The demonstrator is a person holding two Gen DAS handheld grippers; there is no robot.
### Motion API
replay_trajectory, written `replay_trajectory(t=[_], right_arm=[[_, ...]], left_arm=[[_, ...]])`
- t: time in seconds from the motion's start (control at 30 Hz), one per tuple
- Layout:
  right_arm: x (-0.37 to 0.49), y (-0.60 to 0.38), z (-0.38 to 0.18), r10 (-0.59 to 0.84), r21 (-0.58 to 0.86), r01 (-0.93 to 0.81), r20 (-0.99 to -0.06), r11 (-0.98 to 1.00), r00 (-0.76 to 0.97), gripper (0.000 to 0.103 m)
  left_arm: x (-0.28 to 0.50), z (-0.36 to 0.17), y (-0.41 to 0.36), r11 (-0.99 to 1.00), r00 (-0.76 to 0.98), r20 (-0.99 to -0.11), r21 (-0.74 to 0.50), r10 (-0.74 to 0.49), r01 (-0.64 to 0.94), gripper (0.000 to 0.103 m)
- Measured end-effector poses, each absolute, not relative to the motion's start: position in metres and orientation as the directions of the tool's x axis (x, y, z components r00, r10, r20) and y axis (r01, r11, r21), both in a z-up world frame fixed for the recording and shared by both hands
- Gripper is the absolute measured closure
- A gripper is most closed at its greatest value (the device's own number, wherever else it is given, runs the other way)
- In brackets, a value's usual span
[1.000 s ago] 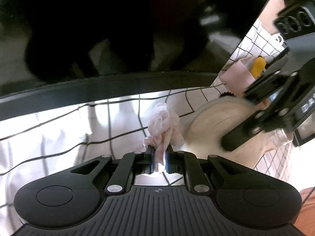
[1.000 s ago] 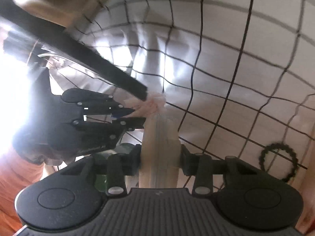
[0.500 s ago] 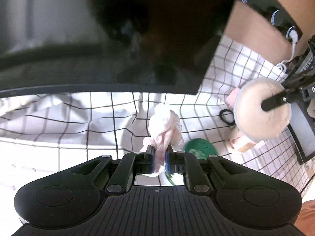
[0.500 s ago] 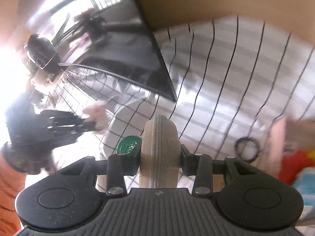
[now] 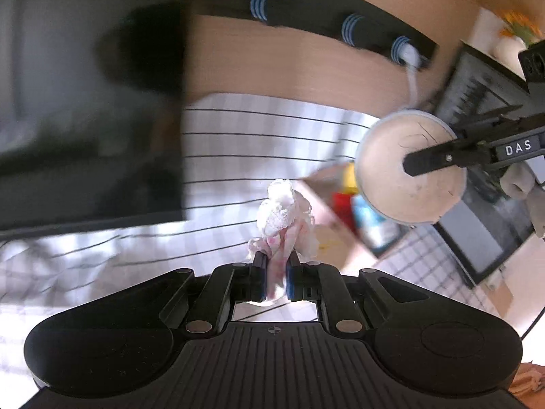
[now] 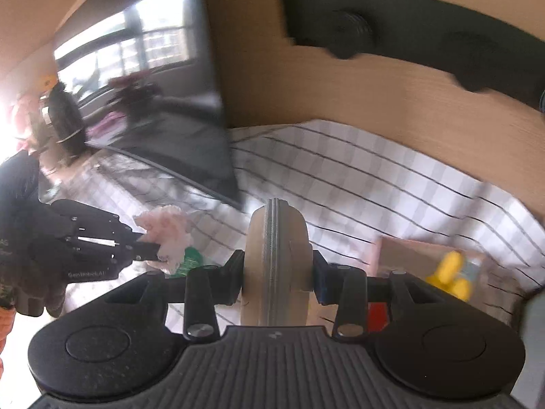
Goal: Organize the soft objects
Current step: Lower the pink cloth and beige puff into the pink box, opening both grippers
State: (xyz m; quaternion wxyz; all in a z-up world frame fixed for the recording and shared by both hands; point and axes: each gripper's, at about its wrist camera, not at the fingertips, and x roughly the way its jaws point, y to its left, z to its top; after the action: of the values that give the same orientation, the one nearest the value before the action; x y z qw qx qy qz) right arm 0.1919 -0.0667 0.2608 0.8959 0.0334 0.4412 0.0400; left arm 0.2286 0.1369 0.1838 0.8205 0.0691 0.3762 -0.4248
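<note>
1. Left gripper is clamped tight on a crumpled pinkish-white tissue wad, which sticks up out of the jaws above the checked cloth.
2. Right gripper has its pads squeezed on a round beige pad, held edge-on in its own camera. From the left camera you see the pad's flat face off to the right.
3. Below and between the two sits a cardboard box on the cloth, with yellow, red and blue stuff inside. Too blurry to say what it is.
4. A big dark monitor takes up the left side and hides the cloth behind it.
5. Far side: a wooden wall with a black strip mounted on it, white cable hanging down.
6. A dark framed thing lies to the right of the box.
7. A green round object peeks out just under the tissue wad.
</note>
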Motion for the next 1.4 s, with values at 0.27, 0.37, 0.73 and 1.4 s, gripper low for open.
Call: replay_trajectory(t=[0.27, 0.37, 0.73, 1.4], right_arm=[[0.147, -0.158, 0.253, -0.109, 0.026, 0.192, -0.745, 0.981, 0.658, 0.063], [0.134, -0.185, 0.247, -0.154, 0.029, 0.253, -0.722, 0.967, 0.674, 0.063], [0.147, -0.236, 0.209, -0.187, 0.139, 0.359, -0.653, 0.923, 0.734, 0.064], [0.207, -0.286, 0.088, 0.204, 0.613, 0.390, -0.679, 0.687, 0.706, 0.063]], left_arm=[[0.224, 0.158, 0.013, 0.510, 0.189, -0.693, -0.292, -0.696, 0.809, 0.090], [0.231, 0.144, -0.030, 0.493, 0.138, -0.691, -0.347, -0.710, 0.798, 0.090], [0.268, 0.076, -0.138, 0.587, 0.191, -0.794, -0.242, -0.578, 0.773, 0.075], [0.302, 0.115, -0.081, 0.617, 0.231, -0.715, -0.340, -0.659, 0.709, 0.075]])
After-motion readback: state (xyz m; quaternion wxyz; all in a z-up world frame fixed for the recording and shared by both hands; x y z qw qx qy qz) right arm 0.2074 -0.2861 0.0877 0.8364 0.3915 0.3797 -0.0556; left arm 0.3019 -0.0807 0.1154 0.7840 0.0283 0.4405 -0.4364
